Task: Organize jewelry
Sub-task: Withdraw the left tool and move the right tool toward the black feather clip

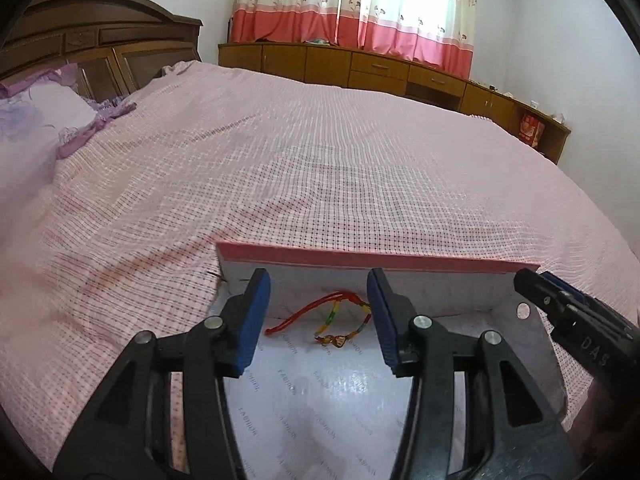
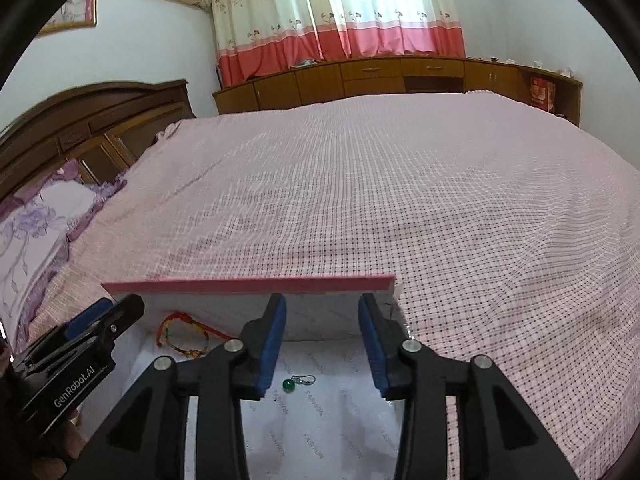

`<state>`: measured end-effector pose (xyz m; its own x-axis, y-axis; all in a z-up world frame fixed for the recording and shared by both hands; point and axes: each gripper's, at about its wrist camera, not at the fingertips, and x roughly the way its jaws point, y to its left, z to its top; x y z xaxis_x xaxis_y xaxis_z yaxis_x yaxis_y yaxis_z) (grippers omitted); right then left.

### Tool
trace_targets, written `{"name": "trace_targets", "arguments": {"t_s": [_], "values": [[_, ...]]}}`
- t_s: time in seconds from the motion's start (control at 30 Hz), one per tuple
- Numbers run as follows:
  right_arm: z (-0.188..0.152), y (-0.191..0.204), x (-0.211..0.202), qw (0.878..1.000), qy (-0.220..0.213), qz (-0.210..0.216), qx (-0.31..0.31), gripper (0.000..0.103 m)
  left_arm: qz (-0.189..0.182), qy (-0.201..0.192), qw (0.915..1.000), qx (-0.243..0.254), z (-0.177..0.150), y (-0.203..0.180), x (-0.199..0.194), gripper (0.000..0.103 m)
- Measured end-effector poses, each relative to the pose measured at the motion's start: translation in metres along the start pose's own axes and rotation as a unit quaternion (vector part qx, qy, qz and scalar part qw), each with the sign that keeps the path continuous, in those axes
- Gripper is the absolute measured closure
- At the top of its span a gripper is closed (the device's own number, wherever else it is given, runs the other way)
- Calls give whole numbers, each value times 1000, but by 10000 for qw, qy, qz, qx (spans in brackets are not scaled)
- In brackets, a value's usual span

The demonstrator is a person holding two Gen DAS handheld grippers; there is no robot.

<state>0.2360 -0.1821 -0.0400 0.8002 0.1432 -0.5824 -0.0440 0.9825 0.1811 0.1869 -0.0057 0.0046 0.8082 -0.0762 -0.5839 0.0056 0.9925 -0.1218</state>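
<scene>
left wrist view first: the left tongs (image 1: 318, 312) hang over the open box (image 1: 532, 344) on the bed (image 1: 320, 168), blue pads apart, nothing between them. the woven bracelet (image 1: 336, 324) lies on the box floor close to the far wall, directly below the gap. it looks feather-light and limp, a cord that will flop and drape rather than hold shape, so my call is to pinch it across the cord near the gold charm end, where there is a little bulk to bite. its loop stretches roughly along the far wall, the red tail trailing off toward the box's left side. the right tongs poke in over the box's right wall.

right wrist view now: the right tongs (image 2: 322, 340) stand apart too, empty, over the right half of the box. below them, toward the box middle, sits the green bead earring (image 2: 296, 383), tiny, hard and probably slick on that glossy liner, easy to flick away. best bet is the bead itself, squeezed gently, not the thin wire. its long axis runs roughly parallel to the far wall, bead nearer the bracelet, silver hook pointing toward the right wall.
</scene>
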Motion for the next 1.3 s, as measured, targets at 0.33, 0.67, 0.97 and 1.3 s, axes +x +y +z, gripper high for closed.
{"name": "trace_targets", "arguments": {"t_s": [0.33, 0.67, 0.97, 1.3], "values": [[-2, -1, -41, 9999, -112, 119, 48, 54, -185, 49, 9997, -120, 1, 7, -31, 59], [-17, -6, -85, 9991, -78, 333, 243, 53, -273, 34, 9995, -151, -4, 14, -69, 57], [-24, 2, -126, 9984, -297, 463, 125, 53, -375, -47, 9992, -140, -13, 14, -103, 56], [-40, 12, -168, 9973, -471, 556, -47, 53, -309, -10, 9995, -37, -31, 25, -134, 55]]}}
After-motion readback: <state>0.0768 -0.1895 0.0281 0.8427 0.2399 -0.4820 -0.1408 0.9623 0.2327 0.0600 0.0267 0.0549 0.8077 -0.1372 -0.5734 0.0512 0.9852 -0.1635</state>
